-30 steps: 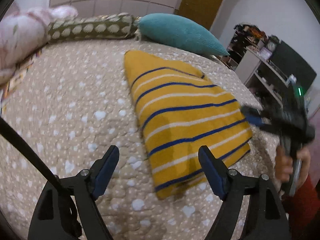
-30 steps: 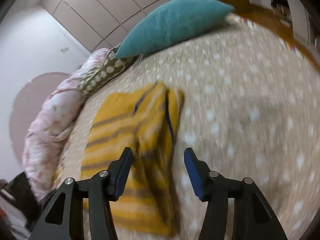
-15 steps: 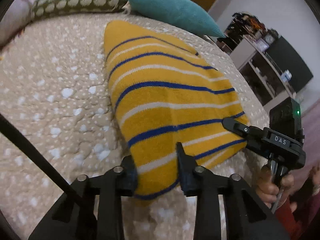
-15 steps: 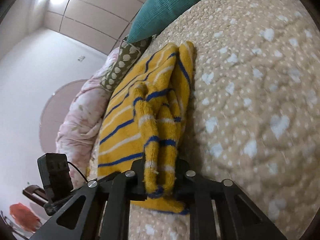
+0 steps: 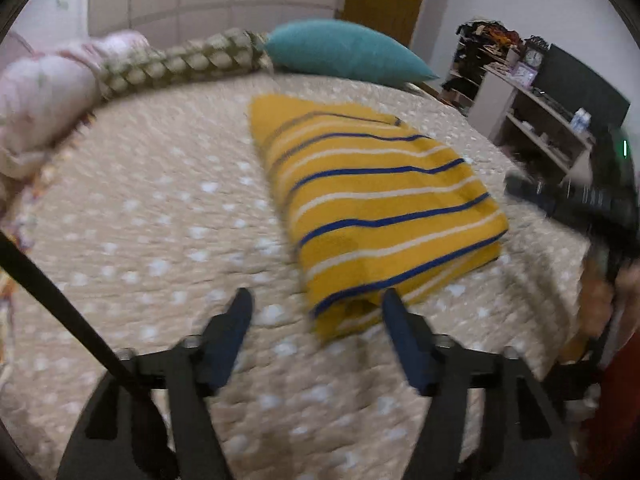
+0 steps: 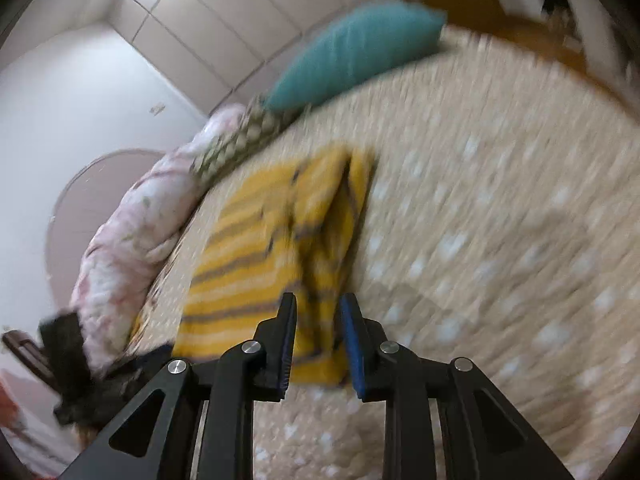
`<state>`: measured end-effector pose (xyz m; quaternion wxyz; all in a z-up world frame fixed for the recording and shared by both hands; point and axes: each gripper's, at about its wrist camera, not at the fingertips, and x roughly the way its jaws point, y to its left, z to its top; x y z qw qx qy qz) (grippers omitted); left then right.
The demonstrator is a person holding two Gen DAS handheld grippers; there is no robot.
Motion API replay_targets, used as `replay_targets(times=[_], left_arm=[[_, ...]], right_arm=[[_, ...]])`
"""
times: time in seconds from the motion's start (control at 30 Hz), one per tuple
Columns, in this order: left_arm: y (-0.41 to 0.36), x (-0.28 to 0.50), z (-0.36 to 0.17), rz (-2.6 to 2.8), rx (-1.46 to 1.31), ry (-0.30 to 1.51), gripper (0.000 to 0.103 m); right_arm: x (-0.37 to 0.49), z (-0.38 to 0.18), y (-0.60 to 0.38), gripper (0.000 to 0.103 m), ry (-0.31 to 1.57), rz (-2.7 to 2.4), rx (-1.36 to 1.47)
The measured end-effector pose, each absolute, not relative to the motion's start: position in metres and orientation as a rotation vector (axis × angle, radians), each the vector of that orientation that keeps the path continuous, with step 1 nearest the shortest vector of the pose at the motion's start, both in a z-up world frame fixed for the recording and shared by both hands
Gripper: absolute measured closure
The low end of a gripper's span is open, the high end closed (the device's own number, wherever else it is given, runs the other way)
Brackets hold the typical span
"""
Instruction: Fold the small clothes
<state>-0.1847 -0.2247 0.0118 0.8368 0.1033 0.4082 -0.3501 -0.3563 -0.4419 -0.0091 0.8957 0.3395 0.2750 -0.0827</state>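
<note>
Folded striped garment (image 5: 372, 204) on spotted bedspread (image 5: 160, 240), left hand-held gripper (image 5: 318, 312) spread, right hand-held gripper (image 6: 318, 312) parted, empty.

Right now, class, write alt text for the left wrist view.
A folded yellow garment with blue and white stripes lies on a beige dotted bedspread. The open left gripper hovers before its near corner, a teal pillow behind.
</note>
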Motion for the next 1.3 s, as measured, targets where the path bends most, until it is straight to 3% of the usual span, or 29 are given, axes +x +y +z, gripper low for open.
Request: replay_targets(times=[0.1, 0.17, 0.4, 0.5, 0.6, 0.67, 0.7, 0.73, 0.77, 0.8, 0.83, 0.9, 0.93, 0.97, 1.13, 1.2, 1.23, 1.3], left_arm=[[-0.213, -0.187, 0.008, -0.678, 0.257, 0.839, 0.033], [-0.207, -0.182, 0.003, -0.645, 0.258, 0.852, 0.033], [-0.183, -0.171, -0.014, -0.569, 0.239, 0.873, 0.033], [-0.175, -0.164, -0.025, -0.508, 0.265, 0.864, 0.033], [-0.172, -0.157, -0.038, -0.497, 0.251, 0.881, 0.03], [-0.172, -0.153, -0.041, -0.489, 0.238, 0.859, 0.021], [-0.171, -0.153, -0.043, -0.482, 0.232, 0.848, 0.02], [-0.171, -0.153, -0.044, -0.481, 0.227, 0.843, 0.018], [-0.17, -0.154, -0.046, -0.481, 0.219, 0.834, 0.016], [-0.17, -0.152, -0.047, -0.483, 0.215, 0.827, 0.016], [-0.169, -0.152, -0.048, -0.482, 0.215, 0.819, 0.014], [-0.169, -0.154, -0.05, -0.478, 0.219, 0.799, 0.013], [-0.17, -0.155, -0.05, -0.475, 0.222, 0.793, 0.012], [-0.17, -0.156, -0.05, -0.474, 0.222, 0.788, 0.012], [-0.168, -0.159, -0.05, -0.483, 0.21, 0.767, 0.011], [-0.168, -0.16, -0.05, -0.483, 0.21, 0.766, 0.011], [-0.168, -0.16, -0.05, -0.483, 0.21, 0.765, 0.011], [-0.168, -0.159, -0.05, -0.483, 0.21, 0.766, 0.011]], right_arm=[[-0.339, 0.011, -0.453, 0.081, 0.559, -0.215, 0.661], [-0.315, 0.018, -0.457, 0.092, 0.564, -0.218, 0.637], [-0.25, -0.018, -0.469, 0.092, 0.724, -0.182, 0.678], [-0.245, -0.026, -0.471, 0.092, 0.83, -0.379, 0.537], [-0.257, -0.001, -0.467, 0.092, 0.731, -0.358, 0.545], [-0.26, 0.022, -0.456, 0.091, 0.633, -0.303, 0.529], [-0.259, 0.032, -0.449, 0.088, 0.592, -0.281, 0.509], [-0.255, 0.046, -0.435, 0.068, 0.537, -0.235, 0.478], [-0.251, 0.052, -0.427, 0.037, 0.516, -0.197, 0.467], [-0.241, 0.057, -0.417, 0.028, 0.507, -0.138, 0.46], [-0.23, 0.059, -0.407, 0.027, 0.521, -0.099, 0.455], [-0.199, 0.057, -0.395, 0.037, 0.599, -0.059, 0.453], [-0.183, 0.054, -0.392, 0.058, 0.629, -0.033, 0.468], [-0.168, 0.05, -0.391, 0.069, 0.652, -0.012, 0.493], [-0.116, 0.007, -0.409, 0.072, 0.746, -0.03, 0.593], [-0.112, -0.014, -0.428, 0.094, 0.767, -0.123, 0.623], [-0.119, -0.017, -0.44, 0.099, 0.754, -0.165, 0.638], [-0.136, -0.017, -0.455, 0.099, 0.723, -0.208, 0.685]])
